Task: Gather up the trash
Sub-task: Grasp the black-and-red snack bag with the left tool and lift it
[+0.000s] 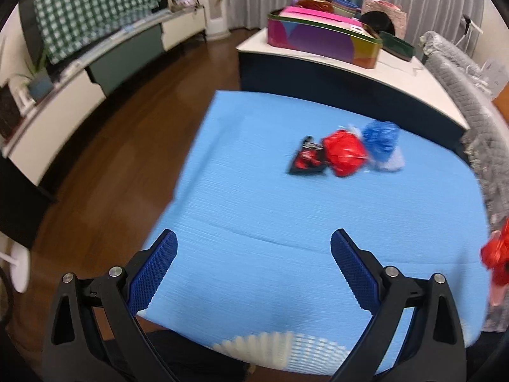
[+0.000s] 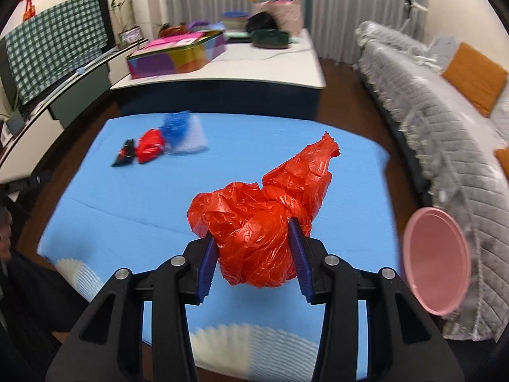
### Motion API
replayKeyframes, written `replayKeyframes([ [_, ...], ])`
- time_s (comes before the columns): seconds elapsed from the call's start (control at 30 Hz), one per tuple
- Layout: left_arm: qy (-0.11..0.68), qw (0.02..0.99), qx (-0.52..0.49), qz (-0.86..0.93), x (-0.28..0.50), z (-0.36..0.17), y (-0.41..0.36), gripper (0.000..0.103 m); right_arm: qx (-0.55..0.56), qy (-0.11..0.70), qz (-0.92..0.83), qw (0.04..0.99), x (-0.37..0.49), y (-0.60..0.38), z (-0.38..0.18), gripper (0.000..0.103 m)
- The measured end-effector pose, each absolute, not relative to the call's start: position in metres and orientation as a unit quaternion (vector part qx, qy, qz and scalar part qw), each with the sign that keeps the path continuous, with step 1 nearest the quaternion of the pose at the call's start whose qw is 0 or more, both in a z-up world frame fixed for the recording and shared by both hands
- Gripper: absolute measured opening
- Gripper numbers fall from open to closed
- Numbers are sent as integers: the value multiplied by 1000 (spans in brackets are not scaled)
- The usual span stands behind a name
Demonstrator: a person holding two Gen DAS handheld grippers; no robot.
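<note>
A living room with grey curtains, a wooden floor and a quilted grey sofa along the right of the frame surrounds a low worktop covered in blue sheeting. At the centre of the right wrist view, the right gripper holds a crumpled red plastic bag, its blue fingers pressing both sides of the wad while a loose tail of plastic trails toward the upper right. A pink bin shows at the right edge, just beside the sofa, and looks like the place the rubbish belongs.

In the left wrist view, the left gripper hangs over bare blue sheeting at the bottom of the frame, fingers spread wide with nothing between them. Right of centre lies more rubbish, bunched close together: a black and red wrapper, a second red bag and a blue bag.

The risks look plain. The grip bites only thin, slippery film, so the bag may slide free on the way. The trailing tail could catch the bin's rim and leave the bag draped outside. The bin appears tilted in this warped view, and a knock might tip it. Blur suggests quick travel, which makes aiming harder.
</note>
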State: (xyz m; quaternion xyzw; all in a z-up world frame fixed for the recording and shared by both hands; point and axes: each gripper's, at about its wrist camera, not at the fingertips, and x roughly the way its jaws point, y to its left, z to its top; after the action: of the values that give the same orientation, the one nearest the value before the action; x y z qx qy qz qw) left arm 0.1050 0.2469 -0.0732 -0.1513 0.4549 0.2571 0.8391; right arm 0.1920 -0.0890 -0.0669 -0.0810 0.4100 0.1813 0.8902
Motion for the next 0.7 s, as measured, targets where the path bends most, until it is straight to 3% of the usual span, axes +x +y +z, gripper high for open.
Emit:
replayKeyframes([
  [0.2,476,834,-172,220,163,-77,249,94,-39,413,153,897,201,-129,-76,44],
  [0.53,515,819,-154,203,272,-154,277,90,-42,400,106,909,211,-164,-81,44],
  [0.7,529,802,-173,214,293,-177,294,74,-41,414,95,905,219,-171,-89,44],
])
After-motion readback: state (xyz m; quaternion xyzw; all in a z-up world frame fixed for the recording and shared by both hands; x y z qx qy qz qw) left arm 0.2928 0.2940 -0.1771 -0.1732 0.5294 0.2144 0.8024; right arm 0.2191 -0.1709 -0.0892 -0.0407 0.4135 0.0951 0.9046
